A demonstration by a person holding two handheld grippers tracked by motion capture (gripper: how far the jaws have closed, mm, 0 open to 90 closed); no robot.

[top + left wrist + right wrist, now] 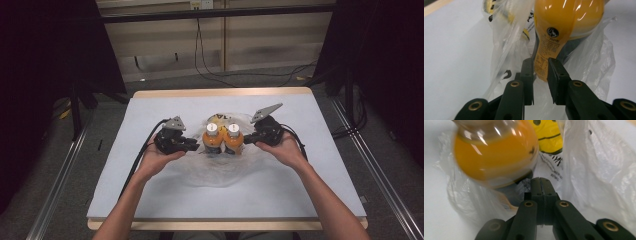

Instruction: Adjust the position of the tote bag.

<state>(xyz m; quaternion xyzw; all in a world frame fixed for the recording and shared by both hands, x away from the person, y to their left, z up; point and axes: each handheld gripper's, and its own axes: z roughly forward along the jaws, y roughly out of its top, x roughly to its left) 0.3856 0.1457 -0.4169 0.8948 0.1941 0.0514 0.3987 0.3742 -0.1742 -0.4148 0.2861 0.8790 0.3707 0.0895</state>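
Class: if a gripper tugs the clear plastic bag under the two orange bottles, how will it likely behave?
The plastic bag looks thin and crinkled, so it would probably bunch and stretch, not slide stiffly. The two orange bottles standing on it look full; a tug might tip them.

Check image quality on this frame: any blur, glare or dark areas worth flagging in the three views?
High view: the table is evenly lit, the surroundings are dark, and the two orange bottles read small but sharp. Left gripper view: bright glare streaks on the bottle, though its label stays readable. Right gripper view: the near bottle is soft and blurred, with highlights on its surface; the plastic bag looks washed out.
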